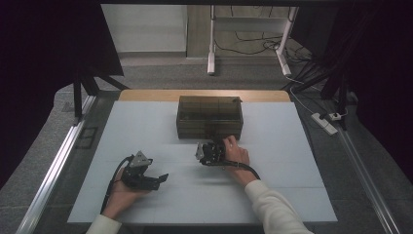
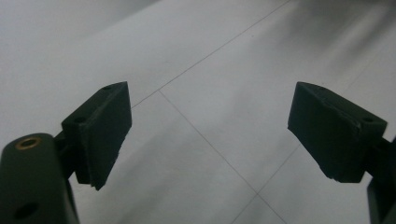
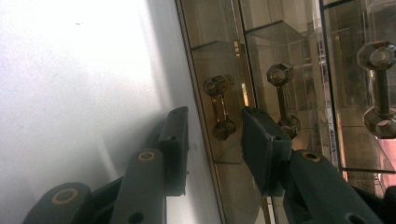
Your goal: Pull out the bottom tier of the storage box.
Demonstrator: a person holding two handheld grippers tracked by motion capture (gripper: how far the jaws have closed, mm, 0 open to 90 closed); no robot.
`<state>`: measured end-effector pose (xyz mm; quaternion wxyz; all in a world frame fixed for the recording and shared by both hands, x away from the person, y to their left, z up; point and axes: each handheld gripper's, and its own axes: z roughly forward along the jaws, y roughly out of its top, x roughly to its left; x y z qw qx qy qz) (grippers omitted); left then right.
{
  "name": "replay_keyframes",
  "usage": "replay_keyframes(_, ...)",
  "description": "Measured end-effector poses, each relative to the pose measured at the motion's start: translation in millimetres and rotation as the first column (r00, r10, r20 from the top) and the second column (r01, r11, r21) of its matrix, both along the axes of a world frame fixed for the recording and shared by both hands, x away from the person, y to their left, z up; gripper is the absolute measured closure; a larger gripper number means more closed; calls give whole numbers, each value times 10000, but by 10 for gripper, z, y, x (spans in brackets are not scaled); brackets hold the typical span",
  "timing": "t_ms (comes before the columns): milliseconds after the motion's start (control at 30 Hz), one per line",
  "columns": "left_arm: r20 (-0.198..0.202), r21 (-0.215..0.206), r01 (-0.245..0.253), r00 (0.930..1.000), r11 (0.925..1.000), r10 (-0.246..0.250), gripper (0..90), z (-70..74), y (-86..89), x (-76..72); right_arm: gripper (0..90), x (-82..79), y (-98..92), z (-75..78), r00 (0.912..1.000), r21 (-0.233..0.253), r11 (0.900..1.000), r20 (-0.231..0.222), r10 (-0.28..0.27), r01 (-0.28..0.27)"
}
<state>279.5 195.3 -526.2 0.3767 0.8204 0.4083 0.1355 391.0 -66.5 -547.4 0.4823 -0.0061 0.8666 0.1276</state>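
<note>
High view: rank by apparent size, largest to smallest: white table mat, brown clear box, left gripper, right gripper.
1. White table mat, by far the largest.
2. Brown clear box.
3. Left gripper and right gripper: they look alike in size; the right one is partly hidden by the hand and the box shadow, so I won't rank them.

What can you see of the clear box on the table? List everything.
The box is a low, brown-tinted see-through chest, plastic by its look, standing square at the far middle of the white table. Its front holds stacked drawers with bar handles ending in faceted knobs. The right tool sits open at the front, its jaws either side of one handle; contact is unclear.
</note>
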Motion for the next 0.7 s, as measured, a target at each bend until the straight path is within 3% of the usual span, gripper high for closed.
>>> replay_keyframes(333,6,-9,-9,10000,10000,9,144,1,2,-1,643,6,6,-17,9998,-233,9997,151,-86,89)
replay_keyframes(700,-2,11,-9,10000,10000,9,145,-1,1,0,658,24,4,-49,9997,-108,9999,246,-68,70)
